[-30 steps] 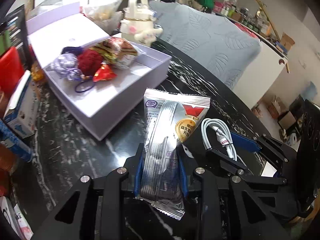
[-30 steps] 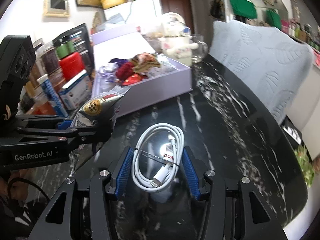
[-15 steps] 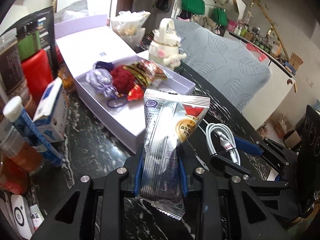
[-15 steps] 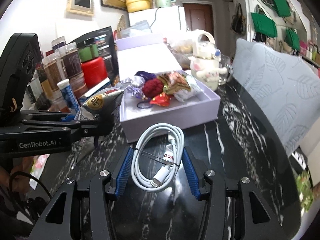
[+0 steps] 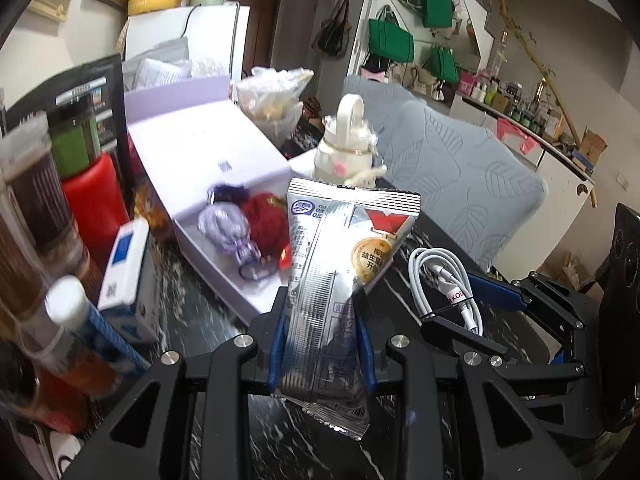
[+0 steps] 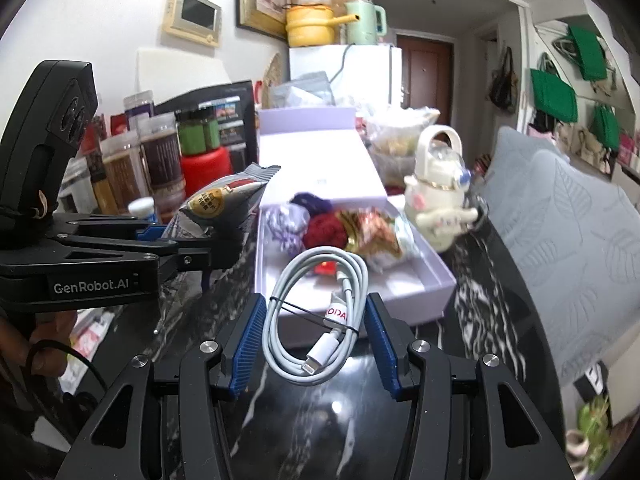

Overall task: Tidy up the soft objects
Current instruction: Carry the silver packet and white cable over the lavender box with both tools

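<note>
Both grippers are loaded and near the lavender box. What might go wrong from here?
1. The right gripper pinches only the sides of the coiled white cable; the loop may slip out.
2. The left gripper and its silver snack packet are close beside it, so they may collide over the lavender box.

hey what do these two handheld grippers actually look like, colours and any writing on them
Both are matte black angular frames with silver bolt heads and two fingers faced with ribbed blue pads. The left gripper carries white GenRobot.AI lettering on its side, a tall black camera housing and a thin black cable below. The right gripper shows the same build; no lettering is visible on it.
</note>
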`<state>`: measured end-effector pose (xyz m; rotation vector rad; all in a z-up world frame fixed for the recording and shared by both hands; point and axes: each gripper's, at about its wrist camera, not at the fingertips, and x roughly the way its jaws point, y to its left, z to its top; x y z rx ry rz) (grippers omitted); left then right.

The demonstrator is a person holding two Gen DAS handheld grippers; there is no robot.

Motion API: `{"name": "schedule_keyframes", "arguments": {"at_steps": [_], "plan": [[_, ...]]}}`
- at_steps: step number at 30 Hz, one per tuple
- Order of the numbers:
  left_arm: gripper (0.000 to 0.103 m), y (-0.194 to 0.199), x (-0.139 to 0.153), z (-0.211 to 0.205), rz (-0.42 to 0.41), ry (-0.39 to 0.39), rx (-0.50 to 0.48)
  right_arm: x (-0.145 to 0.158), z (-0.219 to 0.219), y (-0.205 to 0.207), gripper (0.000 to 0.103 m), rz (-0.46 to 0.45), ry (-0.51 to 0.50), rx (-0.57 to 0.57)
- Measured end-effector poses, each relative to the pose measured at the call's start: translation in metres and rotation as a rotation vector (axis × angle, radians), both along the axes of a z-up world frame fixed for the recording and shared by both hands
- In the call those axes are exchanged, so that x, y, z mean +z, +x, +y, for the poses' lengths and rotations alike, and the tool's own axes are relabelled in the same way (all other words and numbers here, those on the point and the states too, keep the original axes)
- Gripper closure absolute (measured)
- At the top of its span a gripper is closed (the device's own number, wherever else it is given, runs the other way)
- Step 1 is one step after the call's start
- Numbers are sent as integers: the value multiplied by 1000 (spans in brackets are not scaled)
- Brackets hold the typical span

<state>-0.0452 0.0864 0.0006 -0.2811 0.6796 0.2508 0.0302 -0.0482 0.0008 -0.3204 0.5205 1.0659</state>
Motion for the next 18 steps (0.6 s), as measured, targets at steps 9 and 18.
{"name": "schedule_keyframes", "arguments": {"at_steps": [9,18], "plan": [[73,22,25,19,-56,17,19,25,24,23,53,-57,40,36],[73,52,40,40,-96,25,41,35,46,55,53,-80,54,48]]}}
